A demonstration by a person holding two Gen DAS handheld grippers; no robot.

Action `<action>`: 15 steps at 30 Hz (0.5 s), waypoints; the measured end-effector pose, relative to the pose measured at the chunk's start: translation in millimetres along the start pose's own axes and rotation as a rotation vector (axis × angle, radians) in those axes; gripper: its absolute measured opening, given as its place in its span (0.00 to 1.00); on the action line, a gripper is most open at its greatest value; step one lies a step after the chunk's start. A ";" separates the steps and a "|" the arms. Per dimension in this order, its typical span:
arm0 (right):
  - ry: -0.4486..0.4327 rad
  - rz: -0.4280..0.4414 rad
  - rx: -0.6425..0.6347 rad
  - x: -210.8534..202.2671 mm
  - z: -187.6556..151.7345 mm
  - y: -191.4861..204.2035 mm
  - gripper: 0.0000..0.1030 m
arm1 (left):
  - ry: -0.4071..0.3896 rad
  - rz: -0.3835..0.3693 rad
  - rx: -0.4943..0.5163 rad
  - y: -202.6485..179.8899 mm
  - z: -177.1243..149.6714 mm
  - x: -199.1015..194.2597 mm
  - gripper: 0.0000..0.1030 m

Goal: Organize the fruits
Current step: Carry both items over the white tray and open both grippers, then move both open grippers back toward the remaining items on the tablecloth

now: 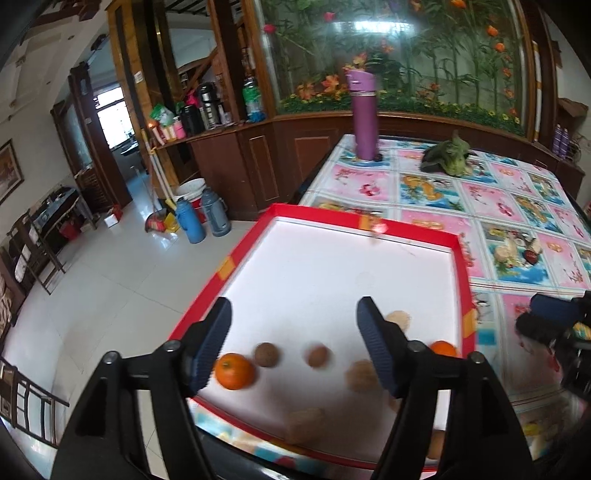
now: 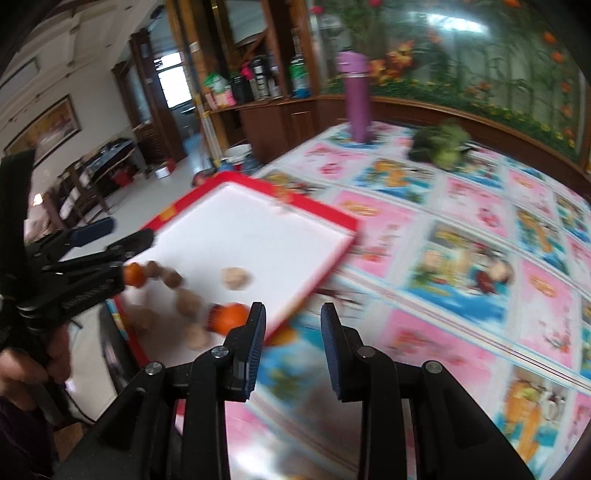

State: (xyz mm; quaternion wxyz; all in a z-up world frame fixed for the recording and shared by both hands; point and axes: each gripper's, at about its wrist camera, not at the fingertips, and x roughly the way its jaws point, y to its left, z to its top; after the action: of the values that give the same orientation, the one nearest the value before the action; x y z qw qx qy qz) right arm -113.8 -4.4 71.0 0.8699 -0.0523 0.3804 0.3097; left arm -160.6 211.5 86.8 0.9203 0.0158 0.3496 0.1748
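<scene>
Approach step — our left gripper (image 1: 293, 341) and right gripper (image 2: 293, 341) both gape, empty. Fruits lie loose in the red-rimmed tray (image 1: 461, 258); nearest orange (image 1: 235, 371) next — we judge lowering and centring needed.

Table (image 1: 480, 206); tray (image 1: 369, 218); flask (image 1: 364, 118); greens (image 1: 448, 157)

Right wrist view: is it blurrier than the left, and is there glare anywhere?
Right wrist view: yes, motion blur smears the tablecloth and fruit, though its fingers stay sharp. Left wrist view: mostly crisp, only the brown fruits soften; the tray floor is blown out white; glare streaks the glass panel.
</scene>
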 end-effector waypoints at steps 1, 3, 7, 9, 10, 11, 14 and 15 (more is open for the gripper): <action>0.000 -0.012 0.009 -2.9 -3.0 -8.2 0.29 | -0.003 -0.019 0.011 -7.4 1.2 -2.1 0.74; 0.001 -0.058 0.046 -11.6 -10.2 -36.0 0.29 | -0.005 -0.049 0.028 -18.0 2.2 -4.6 0.75; 0.021 -0.145 0.140 -20.1 -20.8 -91.6 0.29 | 0.006 -0.130 0.088 -49.2 8.3 -5.6 0.79; 0.031 -0.185 0.171 -17.5 -20.7 -117.8 0.30 | 0.012 -0.162 0.129 -67.5 14.0 -3.6 0.79; 0.035 -0.192 0.181 -16.3 -20.5 -124.7 0.30 | 0.018 -0.182 0.149 -78.6 18.4 -1.7 0.79; 0.042 -0.190 0.200 -11.1 -17.3 -135.4 0.30 | 0.020 -0.191 0.159 -84.3 20.7 -0.8 0.79; 0.041 -0.191 0.221 4.1 -7.5 -151.9 0.30 | 0.038 -0.215 0.189 -104.3 30.2 5.6 0.79; 0.045 -0.193 0.216 11.2 -3.1 -155.8 0.30 | 0.048 -0.227 0.197 -110.1 32.4 7.9 0.79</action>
State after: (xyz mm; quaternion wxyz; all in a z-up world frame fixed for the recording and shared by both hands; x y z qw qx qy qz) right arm -19.8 -125.0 38.5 0.8874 -0.0016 0.4243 0.1804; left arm -100.0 113.9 89.6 0.9195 0.0622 0.3865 0.0348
